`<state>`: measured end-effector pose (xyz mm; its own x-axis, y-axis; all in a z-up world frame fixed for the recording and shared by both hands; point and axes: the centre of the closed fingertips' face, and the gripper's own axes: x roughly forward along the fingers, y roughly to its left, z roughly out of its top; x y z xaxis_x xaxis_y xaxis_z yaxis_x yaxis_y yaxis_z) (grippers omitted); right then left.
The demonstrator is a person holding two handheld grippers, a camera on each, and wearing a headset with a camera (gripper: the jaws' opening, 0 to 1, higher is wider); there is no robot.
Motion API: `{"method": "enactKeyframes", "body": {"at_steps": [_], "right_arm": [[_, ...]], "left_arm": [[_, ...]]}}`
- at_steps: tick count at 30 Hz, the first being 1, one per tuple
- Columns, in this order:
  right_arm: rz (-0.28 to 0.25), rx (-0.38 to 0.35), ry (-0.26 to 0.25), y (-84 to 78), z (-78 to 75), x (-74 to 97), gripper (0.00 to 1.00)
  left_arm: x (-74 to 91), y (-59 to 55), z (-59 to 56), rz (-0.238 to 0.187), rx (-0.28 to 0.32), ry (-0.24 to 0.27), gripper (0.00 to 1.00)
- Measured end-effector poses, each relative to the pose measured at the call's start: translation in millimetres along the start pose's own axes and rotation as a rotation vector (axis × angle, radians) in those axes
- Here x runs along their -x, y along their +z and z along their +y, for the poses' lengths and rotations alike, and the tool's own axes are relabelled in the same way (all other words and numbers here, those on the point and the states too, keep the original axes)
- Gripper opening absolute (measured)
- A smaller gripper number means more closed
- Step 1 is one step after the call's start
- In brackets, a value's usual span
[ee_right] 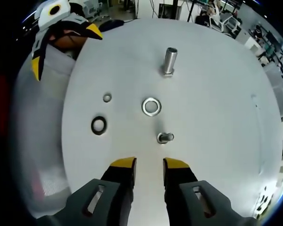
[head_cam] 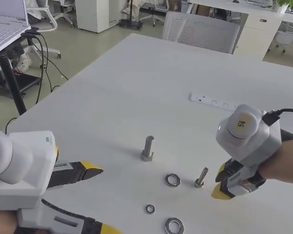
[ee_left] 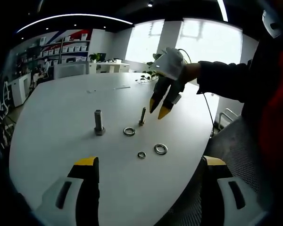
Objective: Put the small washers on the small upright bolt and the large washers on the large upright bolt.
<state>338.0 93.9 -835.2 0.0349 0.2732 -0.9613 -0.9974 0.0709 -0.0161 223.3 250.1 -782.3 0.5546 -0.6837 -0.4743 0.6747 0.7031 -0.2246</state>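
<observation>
The large upright bolt (head_cam: 147, 148) (ee_left: 99, 122) (ee_right: 170, 61) stands mid-table, and the small upright bolt (head_cam: 201, 177) (ee_left: 142, 116) (ee_right: 165, 137) stands to its right. One large washer (head_cam: 172, 180) (ee_left: 129, 131) (ee_right: 151, 106) lies flat between them. Nearer me lie a small washer (head_cam: 150, 209) (ee_left: 141, 154) (ee_right: 107, 97) and a second large washer (head_cam: 174, 225) (ee_left: 161, 149) (ee_right: 99, 125). My right gripper (head_cam: 219, 184) (ee_right: 149, 163) hovers just right of the small bolt, its jaws narrowly open and holding nothing. The left gripper (head_cam: 100, 200) (ee_left: 150, 162) is wide open at the near left, also holding nothing.
A white power strip (head_cam: 212, 102) lies on the white table (head_cam: 136, 87) behind the bolts. A grey chair (head_cam: 200, 31) stands at the far edge. A laptop (head_cam: 7, 22) sits on a stand to the left, with cables hanging from it.
</observation>
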Motion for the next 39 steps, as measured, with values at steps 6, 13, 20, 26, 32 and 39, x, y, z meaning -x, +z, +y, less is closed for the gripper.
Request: {"method": "enactKeyframes", "body": {"at_steps": [6, 13, 20, 26, 32, 39], "right_arm": [[-0.018, -0.001, 0.004, 1.1, 14.0, 2.8, 0.25], [-0.029, -0.006, 0.005, 0.2, 27.4, 3.6, 0.24], [-0.045, 0.020, 0.016, 12.1, 45.1, 6.3, 0.24], [-0.066, 0.069, 0.029, 33.7, 60.8, 4.0, 0.24], [-0.068, 0.110, 0.035, 49.8, 67.5, 2.4, 0.24], [-0.068, 0.164, 0.046, 68.8, 75.9, -6.0, 0.24]], "left_arm": [[-0.7, -0.3, -0.1, -0.001, -0.001, 0.000, 0.89], [-2.9, -2.2, -2.2, 0.008, -0.010, -0.009, 0.89], [-2.4, -1.0, -2.0, -0.001, -0.017, -0.002, 0.89], [-1.6, -1.2, -1.9, -0.003, -0.021, 0.003, 0.89], [-1.3, -2.4, -3.0, -0.003, -0.022, 0.002, 0.89], [-0.7, -3.3, -3.4, -0.007, -0.023, 0.005, 0.89]]}}
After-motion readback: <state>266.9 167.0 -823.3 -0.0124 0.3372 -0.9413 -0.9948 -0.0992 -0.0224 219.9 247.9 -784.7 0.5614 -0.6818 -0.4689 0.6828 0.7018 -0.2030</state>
